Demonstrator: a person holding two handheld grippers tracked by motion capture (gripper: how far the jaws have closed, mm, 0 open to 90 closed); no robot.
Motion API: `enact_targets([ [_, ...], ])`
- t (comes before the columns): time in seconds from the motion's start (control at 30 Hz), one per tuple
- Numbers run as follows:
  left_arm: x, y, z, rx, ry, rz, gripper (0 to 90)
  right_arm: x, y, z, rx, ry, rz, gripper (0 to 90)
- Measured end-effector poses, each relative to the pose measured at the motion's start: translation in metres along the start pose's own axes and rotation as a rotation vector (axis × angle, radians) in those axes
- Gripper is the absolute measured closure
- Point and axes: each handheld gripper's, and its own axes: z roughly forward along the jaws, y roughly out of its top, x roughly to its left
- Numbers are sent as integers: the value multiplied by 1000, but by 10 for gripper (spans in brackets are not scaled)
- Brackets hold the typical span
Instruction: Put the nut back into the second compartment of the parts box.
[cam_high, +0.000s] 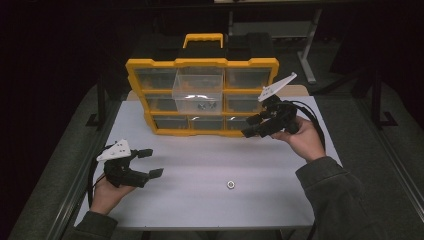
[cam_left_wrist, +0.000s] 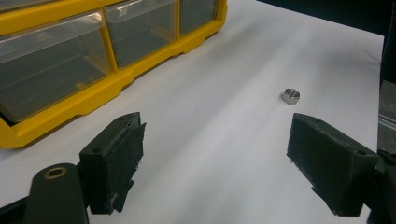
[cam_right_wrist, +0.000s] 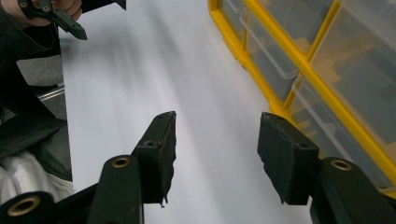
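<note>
A yellow organizer (cam_high: 202, 97) with clear drawers stands upright at the back of the white table (cam_high: 200, 200); its middle drawer (cam_high: 198, 92) is pulled out and holds small metal parts. A steel nut (cam_high: 231, 184) (cam_left_wrist: 291, 95) lies loose on the table in front. My left gripper (cam_high: 152, 163) (cam_left_wrist: 215, 163) rests at the front left, open and holding nothing, with the nut ahead of its jaws. My right gripper (cam_high: 252, 125) (cam_right_wrist: 215, 154) hovers by the organizer's lower right corner, open with nothing between the pads; the organizer's drawers (cam_right_wrist: 299, 60) run along its right.
Table edges lie close on the left and front. A dark floor and a metal table frame (cam_high: 310, 45) lie beyond the organizer. A person's sleeve (cam_high: 330, 190) comes in from the bottom right.
</note>
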Motion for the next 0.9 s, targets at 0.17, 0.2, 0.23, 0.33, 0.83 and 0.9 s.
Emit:
enact_targets([
  [0.17, -1, 0, 0, 1, -2, -8, 182, 3, -8, 8, 4, 4, 9, 435],
  [0.2, -1, 0, 0, 1, -3, -10, 182, 2, -10, 10, 4, 0, 1, 434],
  [0.23, -1, 0, 0, 0, -3, -12, 182, 3, -12, 11, 5, 6, 12, 433],
  [0.33, -1, 0, 0, -2, -1, -13, 182, 3, -17, 16, 2, 8, 1, 430],
  [0.83, 0, -1, -1, 1, -3, -2, 184, 12, -41, 35, 21, 30, 33, 411],
  [0.9, 0, -1, 0, 0, -3, -1, 184, 13, -44, 38, 23, 36, 41, 409],
])
